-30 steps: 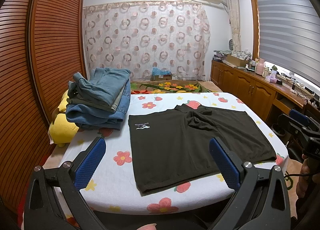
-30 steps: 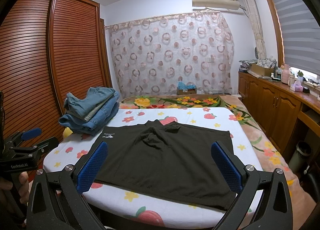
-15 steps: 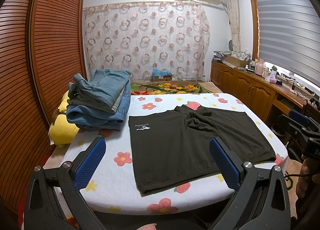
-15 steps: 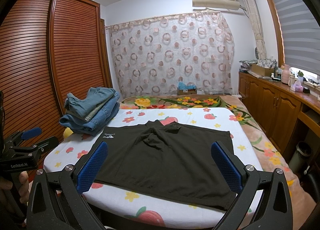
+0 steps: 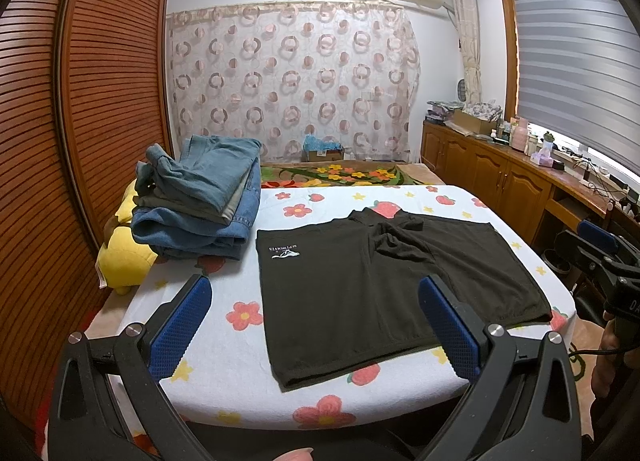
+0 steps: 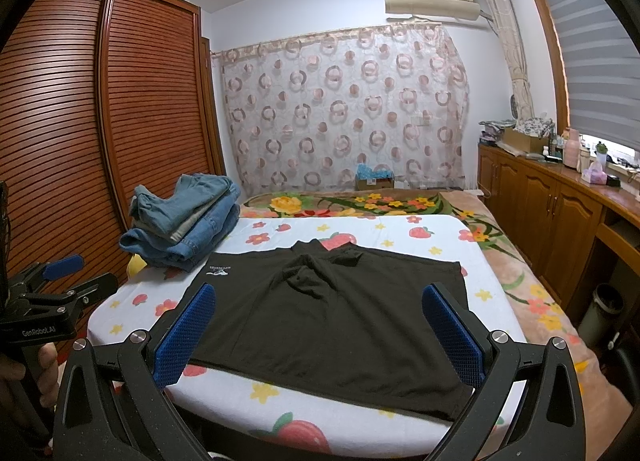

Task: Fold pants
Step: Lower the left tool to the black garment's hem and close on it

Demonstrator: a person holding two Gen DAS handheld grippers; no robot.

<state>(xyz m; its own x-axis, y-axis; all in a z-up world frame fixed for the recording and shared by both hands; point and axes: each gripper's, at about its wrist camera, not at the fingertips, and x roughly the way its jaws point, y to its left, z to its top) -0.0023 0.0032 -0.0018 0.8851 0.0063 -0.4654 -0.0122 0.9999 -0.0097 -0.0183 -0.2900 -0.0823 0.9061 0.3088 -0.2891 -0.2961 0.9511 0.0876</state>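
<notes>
Black shorts (image 5: 376, 293) (image 6: 332, 321) lie spread flat on the flower-print sheet (image 5: 224, 321) (image 6: 400, 233), legs pointing away, a white logo near the far left corner. My left gripper (image 5: 316, 301) hovers open in front of the bed's near edge, nothing between its blue pads (image 5: 180, 325). My right gripper (image 6: 320, 309) also stands open short of the bed, its blue pads (image 6: 450, 337) bare. Each gripper shows at the edge of the other's view, the right gripper (image 5: 600, 249) and the left gripper (image 6: 60, 273), each held by a hand.
A stack of folded jeans (image 5: 200, 197) (image 6: 184, 221) sits at the bed's far left, over a yellow plush (image 5: 124, 257). A slatted wooden wardrobe (image 5: 60, 121) runs along the left. Wooden cabinets (image 6: 560, 213) line the right wall; a bin (image 6: 600, 313) stands on the floor.
</notes>
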